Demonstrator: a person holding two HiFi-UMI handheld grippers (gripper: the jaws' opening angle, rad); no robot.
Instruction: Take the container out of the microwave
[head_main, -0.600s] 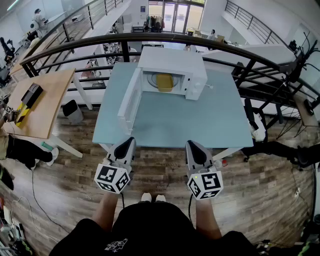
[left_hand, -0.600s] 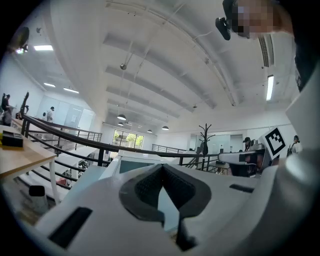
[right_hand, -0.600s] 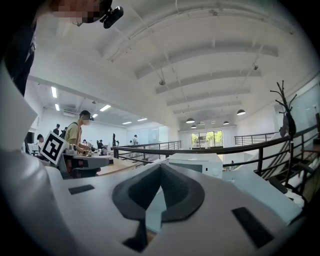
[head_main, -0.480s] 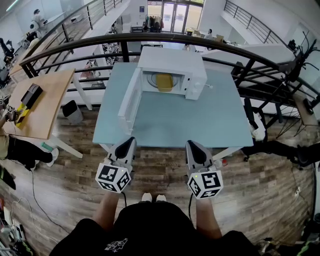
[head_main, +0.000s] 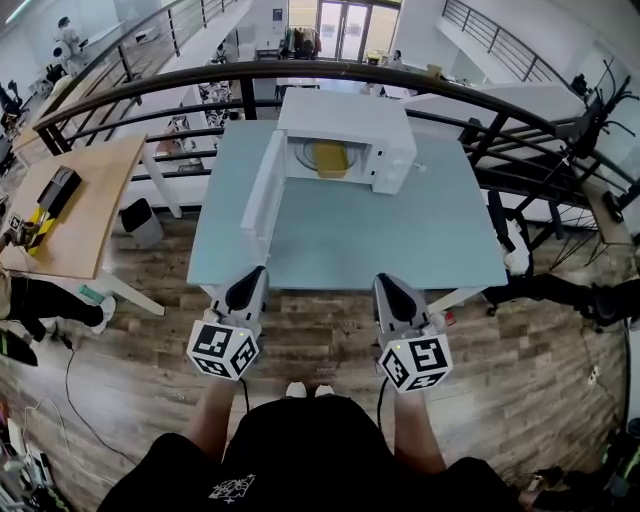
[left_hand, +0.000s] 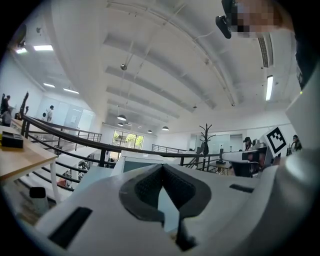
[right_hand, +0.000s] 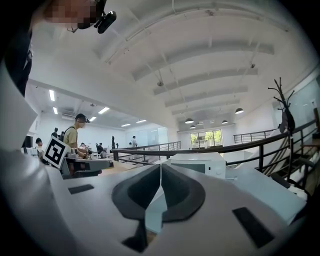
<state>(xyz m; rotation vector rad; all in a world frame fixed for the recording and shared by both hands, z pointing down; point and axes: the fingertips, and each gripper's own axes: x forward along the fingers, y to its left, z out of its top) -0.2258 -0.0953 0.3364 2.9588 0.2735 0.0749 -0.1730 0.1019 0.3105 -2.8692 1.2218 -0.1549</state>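
We hold both tools level over the wooden floor at 6 o'clock, just short of the near edge of the tabletop (head_main: 400, 230) and touching nothing. The left tool (head_main: 255, 273) has its jaws pressed together at the tips, with only the shaped hollow behind the pads open and nothing in it. The right tool (head_main: 386, 281) is the same: pads meeting, empty. Both point toward 12 o'clock, at the microwave (head_main: 345, 125).

The microwave stands at the far side of the tabletop, at 12 o'clock, with its opening facing us at 6 o'clock. Its door (head_main: 262, 195) is hinged on the left and swung wide, its free edge reaching toward 7 o'clock. Inside the cavity sits the container (head_main: 329, 158) – yellow, flat on the cavity floor, left of the control panel and well apart from both tools. From above it looks nearly square, so we cannot tell which way its long axis runs; its near side faces the opening.

In the right gripper view the closed pads (right_hand: 150, 187) frame the microwave (right_hand: 197, 162) at 1 o'clock beyond the tips. A dark railing (head_main: 150, 95) curves behind the tabletop – at 9 o'clock stands a wooden side table (head_main: 85, 205).
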